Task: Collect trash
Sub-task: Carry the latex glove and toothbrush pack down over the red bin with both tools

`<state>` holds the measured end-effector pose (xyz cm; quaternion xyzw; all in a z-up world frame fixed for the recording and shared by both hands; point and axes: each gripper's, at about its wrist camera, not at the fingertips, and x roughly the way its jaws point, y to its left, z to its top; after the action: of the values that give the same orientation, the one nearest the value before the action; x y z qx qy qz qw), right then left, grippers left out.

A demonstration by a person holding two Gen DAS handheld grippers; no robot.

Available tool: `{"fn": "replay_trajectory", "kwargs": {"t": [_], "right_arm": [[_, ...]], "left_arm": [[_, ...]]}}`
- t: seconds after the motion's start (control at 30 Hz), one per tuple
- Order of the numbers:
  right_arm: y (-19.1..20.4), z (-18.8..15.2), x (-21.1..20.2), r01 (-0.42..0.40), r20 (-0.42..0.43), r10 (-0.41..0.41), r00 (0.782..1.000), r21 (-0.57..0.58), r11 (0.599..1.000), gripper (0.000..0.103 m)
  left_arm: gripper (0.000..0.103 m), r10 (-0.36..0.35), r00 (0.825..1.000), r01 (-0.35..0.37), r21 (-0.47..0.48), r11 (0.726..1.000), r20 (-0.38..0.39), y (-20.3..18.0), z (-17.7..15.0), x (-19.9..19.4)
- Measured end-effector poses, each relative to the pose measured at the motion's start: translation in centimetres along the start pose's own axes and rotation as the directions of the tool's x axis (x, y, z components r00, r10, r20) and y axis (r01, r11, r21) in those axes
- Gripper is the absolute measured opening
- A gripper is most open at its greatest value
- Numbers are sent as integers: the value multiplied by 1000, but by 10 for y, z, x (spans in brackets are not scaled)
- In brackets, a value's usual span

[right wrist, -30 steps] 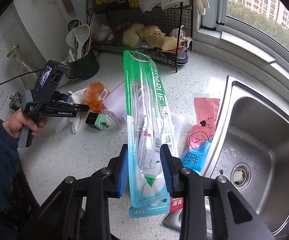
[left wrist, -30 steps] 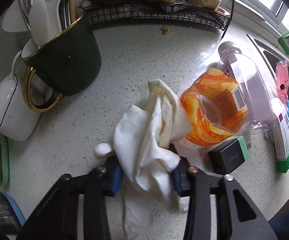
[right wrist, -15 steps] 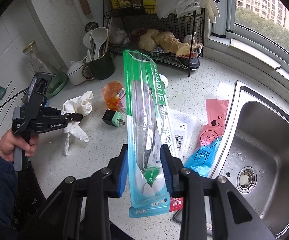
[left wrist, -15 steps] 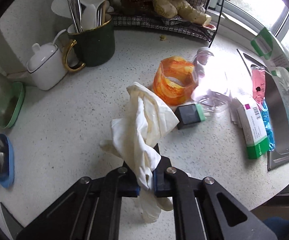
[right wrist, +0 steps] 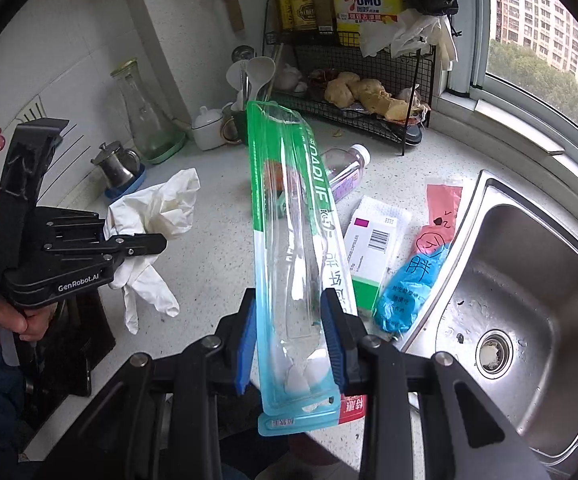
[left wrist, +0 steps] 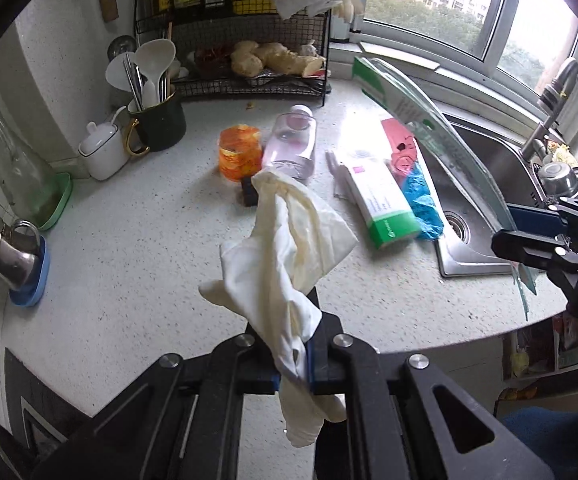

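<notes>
Left gripper [left wrist: 292,364] pressed tight on one crumpled white glove [left wrist: 285,256], lifted clear of the speckled counter [left wrist: 137,264]; right gripper [right wrist: 291,336] clamped on one clear toothbrush package [right wrist: 293,240] with green edging, held up over the counter edge beside the steel sink [right wrist: 529,280]; on the counter lie one orange wrapper [left wrist: 239,154], one clear bottle [left wrist: 291,146] on its side, one green-ended carton [left wrist: 381,204], one red-and-blue bag [left wrist: 413,176], one small dark plug [left wrist: 249,194]; behind them, one dark mug [left wrist: 159,124] of utensils, one white pot [left wrist: 103,152], one wire rack [left wrist: 249,56].
</notes>
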<state>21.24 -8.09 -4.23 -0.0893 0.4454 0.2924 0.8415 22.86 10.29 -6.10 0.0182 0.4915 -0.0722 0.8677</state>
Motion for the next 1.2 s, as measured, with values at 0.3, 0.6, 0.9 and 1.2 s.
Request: {"fn": "replay_trajectory", "kwargs": {"t": [0.3, 0.6, 0.9, 1.2], "right_arm": [[8, -58, -42, -29, 17, 29, 999, -19, 999, 29], [21, -117, -70, -57, -9, 57, 998, -25, 998, 29], [22, -167, -75, -56, -76, 58, 995, 30, 998, 29], [11, -221, -31, -20, -202, 37, 979, 82, 996, 29]], "left_arm": [[7, -11, 1000, 10, 32, 999, 17, -80, -63, -36], [7, -27, 1000, 27, 42, 999, -2, -137, -127, -60], [7, -38, 997, 43, 67, 997, -67, -171, -172, -49], [7, -64, 984, 79, 86, 993, -167, -182, -214, 9]]}}
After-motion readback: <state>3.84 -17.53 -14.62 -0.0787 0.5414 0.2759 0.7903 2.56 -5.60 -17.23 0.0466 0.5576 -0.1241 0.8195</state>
